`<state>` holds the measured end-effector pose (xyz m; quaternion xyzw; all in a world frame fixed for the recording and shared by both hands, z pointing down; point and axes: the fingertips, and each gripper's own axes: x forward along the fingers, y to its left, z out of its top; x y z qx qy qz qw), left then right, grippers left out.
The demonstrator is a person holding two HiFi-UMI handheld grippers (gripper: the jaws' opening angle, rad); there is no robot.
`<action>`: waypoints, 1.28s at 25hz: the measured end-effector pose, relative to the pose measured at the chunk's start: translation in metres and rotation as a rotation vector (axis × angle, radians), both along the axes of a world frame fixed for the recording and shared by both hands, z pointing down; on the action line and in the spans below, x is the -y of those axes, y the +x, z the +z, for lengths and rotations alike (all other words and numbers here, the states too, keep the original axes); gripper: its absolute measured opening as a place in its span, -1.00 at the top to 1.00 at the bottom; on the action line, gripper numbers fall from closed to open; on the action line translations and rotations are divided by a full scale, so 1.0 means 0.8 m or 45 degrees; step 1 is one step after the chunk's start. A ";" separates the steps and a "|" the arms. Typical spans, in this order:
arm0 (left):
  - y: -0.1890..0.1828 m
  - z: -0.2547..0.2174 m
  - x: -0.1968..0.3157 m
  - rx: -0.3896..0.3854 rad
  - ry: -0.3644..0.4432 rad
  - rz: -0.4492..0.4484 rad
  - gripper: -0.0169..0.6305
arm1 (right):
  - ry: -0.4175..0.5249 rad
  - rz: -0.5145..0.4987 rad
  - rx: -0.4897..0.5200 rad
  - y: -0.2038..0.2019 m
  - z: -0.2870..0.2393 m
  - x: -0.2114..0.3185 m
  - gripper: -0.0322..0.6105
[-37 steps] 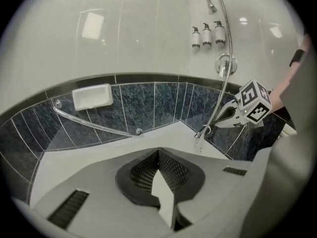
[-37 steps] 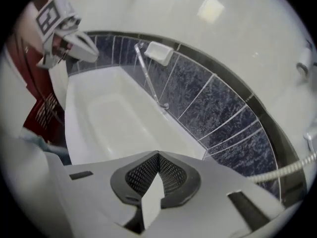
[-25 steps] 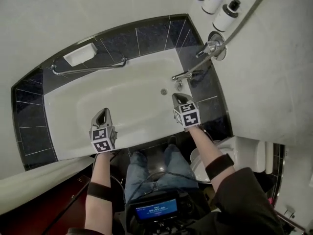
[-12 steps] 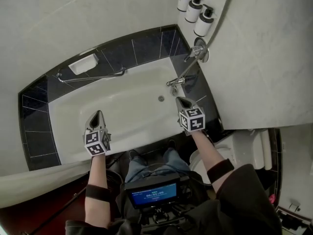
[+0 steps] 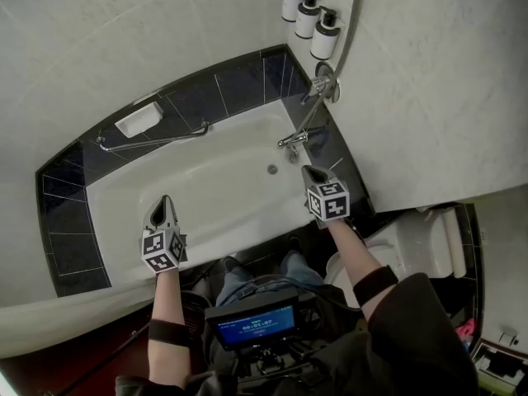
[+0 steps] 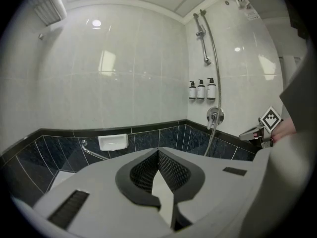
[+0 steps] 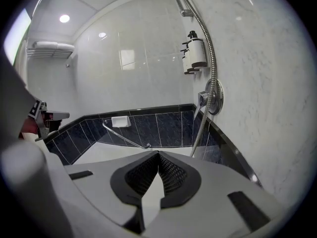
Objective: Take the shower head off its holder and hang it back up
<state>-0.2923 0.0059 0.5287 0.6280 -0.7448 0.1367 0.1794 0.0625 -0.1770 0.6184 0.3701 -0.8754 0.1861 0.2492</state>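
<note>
The shower head point(image 6: 200, 29) hangs in its holder on a chrome rail high on the right wall, small and far off in the left gripper view. Its metal hose point(image 5: 351, 19) runs down to the round wall valve point(image 5: 324, 83); the hose point(image 7: 212, 58) also crosses the right gripper view. My left gripper point(image 5: 163, 198) is shut and empty over the near rim of the white bathtub point(image 5: 107, 213). My right gripper point(image 5: 306, 169) is shut and empty too, just below the tap spout point(image 5: 293, 139). Both jaw pairs point(image 6: 158, 150) point(image 7: 158, 152) meet with nothing between them.
Three pump bottles point(image 5: 307, 15) hang on the wall above the valve. A soap dish point(image 5: 139, 119) and a grab bar point(image 5: 153, 141) sit on the dark tiled ledge behind the tub. A toilet point(image 5: 421, 250) stands at the right. A towel shelf point(image 7: 49, 46) is high up.
Both grippers have lifted slightly over the tub's near side, the right one drifting toward the valve wall. The head view has tilted up, showing more wall and all the bottles.
</note>
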 end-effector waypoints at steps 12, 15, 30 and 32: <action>0.028 0.019 0.019 0.022 -0.048 0.064 0.94 | -0.031 0.027 -0.038 0.030 0.021 0.001 0.82; 0.037 0.025 0.027 0.019 -0.058 0.081 0.94 | -0.038 0.029 -0.040 0.035 0.026 0.003 0.82; 0.115 0.119 0.102 -0.040 -0.157 0.359 0.36 | -0.083 0.098 -0.110 0.053 0.104 0.028 0.82; 0.139 0.158 0.118 -0.072 -0.184 0.429 0.23 | -0.103 0.120 -0.110 0.056 0.132 0.023 0.82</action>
